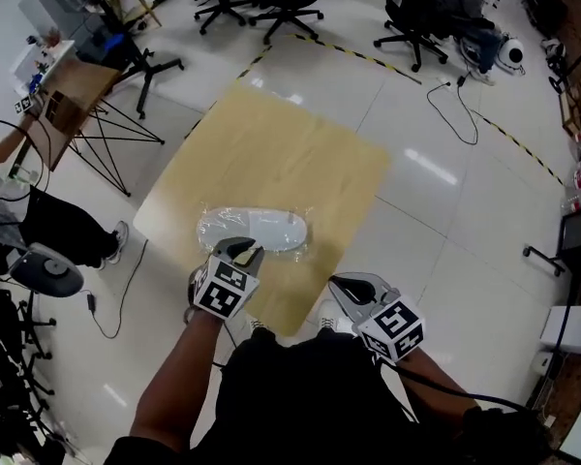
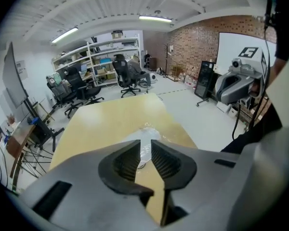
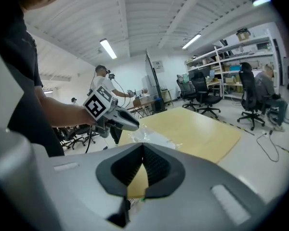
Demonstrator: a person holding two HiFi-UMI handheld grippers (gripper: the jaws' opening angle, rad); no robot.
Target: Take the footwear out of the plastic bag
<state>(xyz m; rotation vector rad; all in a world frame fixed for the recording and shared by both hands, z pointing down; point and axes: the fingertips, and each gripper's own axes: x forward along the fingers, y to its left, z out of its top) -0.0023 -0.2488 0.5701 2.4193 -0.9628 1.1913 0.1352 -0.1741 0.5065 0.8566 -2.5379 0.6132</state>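
A clear plastic bag point(image 1: 255, 229) with white footwear inside lies flat on the light wooden table point(image 1: 271, 153), near its front edge. My left gripper point(image 1: 247, 253) hovers just short of the bag's near side. Its jaws stand a little apart with nothing between them. In the left gripper view the bag point(image 2: 145, 131) shows through the gap of the left gripper point(image 2: 145, 148). My right gripper point(image 1: 341, 285) is shut and empty, off the table's near right corner. In the right gripper view the right gripper point(image 3: 143, 150) points toward the bag point(image 3: 151, 137) and the left gripper point(image 3: 130, 124).
Office chairs point(image 1: 290, 3) stand at the back of the room. A small desk on a black frame point(image 1: 73, 100) is at the left, with a seated person's leg point(image 1: 63, 226) beside it. A black cable point(image 1: 460, 109) and yellow-black floor tape point(image 1: 358, 56) run behind the table.
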